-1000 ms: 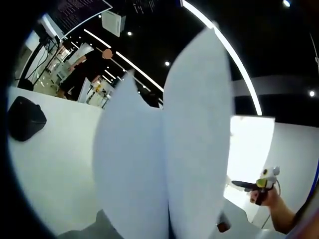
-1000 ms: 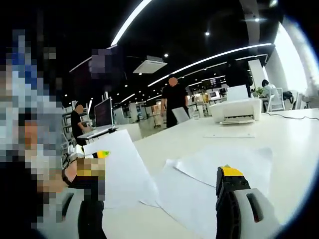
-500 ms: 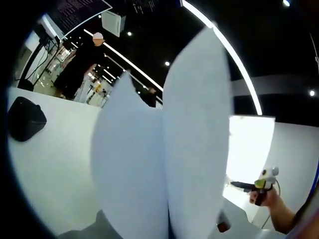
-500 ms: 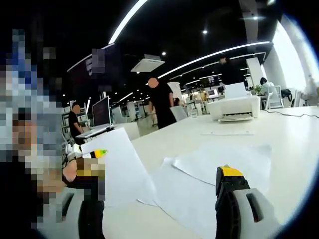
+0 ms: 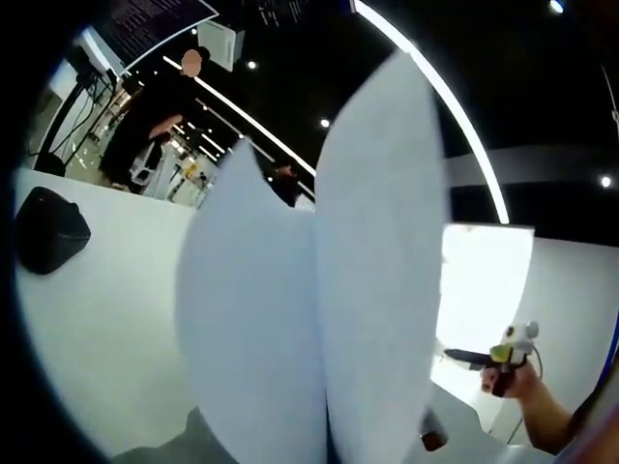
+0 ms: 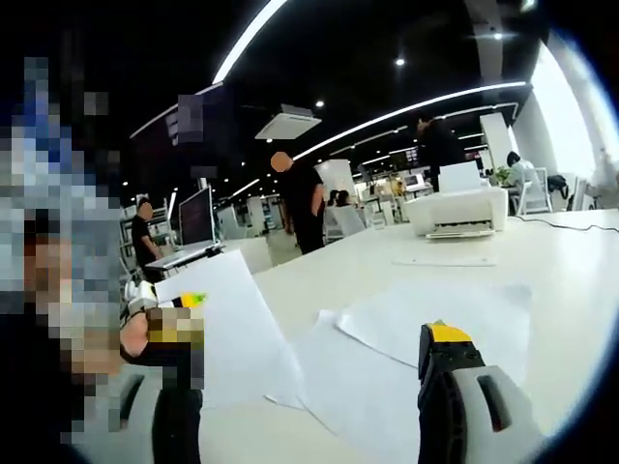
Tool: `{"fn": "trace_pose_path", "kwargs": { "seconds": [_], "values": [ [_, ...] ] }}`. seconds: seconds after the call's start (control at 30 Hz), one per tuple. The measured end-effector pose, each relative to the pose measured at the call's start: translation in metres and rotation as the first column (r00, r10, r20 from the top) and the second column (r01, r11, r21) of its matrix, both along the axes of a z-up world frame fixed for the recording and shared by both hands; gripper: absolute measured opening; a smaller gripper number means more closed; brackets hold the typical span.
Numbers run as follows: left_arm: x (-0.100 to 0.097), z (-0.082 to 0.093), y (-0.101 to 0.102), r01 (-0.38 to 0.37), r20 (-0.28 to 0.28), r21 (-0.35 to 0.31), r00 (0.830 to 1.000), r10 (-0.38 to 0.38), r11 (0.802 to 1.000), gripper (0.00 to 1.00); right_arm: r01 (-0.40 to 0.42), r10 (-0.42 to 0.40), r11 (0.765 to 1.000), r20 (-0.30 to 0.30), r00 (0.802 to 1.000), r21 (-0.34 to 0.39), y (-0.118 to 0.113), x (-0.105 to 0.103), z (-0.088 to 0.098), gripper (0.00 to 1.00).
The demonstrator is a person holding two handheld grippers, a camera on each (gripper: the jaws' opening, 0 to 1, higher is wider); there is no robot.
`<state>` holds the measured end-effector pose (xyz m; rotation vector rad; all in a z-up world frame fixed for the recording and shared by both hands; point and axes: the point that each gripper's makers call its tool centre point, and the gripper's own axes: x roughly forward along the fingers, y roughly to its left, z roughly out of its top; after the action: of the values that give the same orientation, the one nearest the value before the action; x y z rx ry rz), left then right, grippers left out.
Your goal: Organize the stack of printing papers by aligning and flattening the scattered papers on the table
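Two white paper sheets point(image 5: 319, 290) stand upright close to the lens in the left gripper view, rising from the bottom and hiding my left gripper's jaws. In the right gripper view my left gripper point(image 6: 184, 302) sits at the left in a hand, shut on a white sheet point(image 6: 227, 333) held above the table. Scattered white sheets point(image 6: 416, 329) lie overlapping on the white table point(image 6: 571, 261). My right gripper point(image 6: 308, 333) is open, with its jaws wide apart above those sheets. It is also at the lower right of the left gripper view point(image 5: 508, 350), held by a hand.
A white printer point(image 6: 456, 215) stands at the far end of the table, with a single sheet point(image 6: 445, 261) in front of it. A black object point(image 5: 48, 230) rests on the table at the left. A monitor point(image 6: 198, 220) and people point(image 6: 295, 203) are beyond the table.
Both grippers and the held sheets stay almost still. The person in black behind the table has walked to the left in the right gripper view.
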<state>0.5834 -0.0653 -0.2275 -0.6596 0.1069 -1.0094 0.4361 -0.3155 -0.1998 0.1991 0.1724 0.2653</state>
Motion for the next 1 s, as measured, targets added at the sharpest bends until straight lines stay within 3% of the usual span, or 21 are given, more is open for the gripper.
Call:
{"fn": "trace_pose_path", "kwargs": {
  "seconds": [0.43, 1.0],
  "values": [
    [0.000, 0.000, 0.000, -0.001, 0.012, 0.005, 1.000, 0.000, 1.000, 0.06, 0.021, -0.023, 0.997, -0.037, 0.999, -0.070, 0.003, 0.015, -0.020, 0.87],
    [-0.001, 0.000, 0.000, -0.003, 0.018, 0.010, 1.000, 0.003, 1.000, 0.06, 0.049, -0.055, 0.994, -0.057, 0.997, -0.101, -0.007, 0.032, -0.033, 0.86]
  ]
}}
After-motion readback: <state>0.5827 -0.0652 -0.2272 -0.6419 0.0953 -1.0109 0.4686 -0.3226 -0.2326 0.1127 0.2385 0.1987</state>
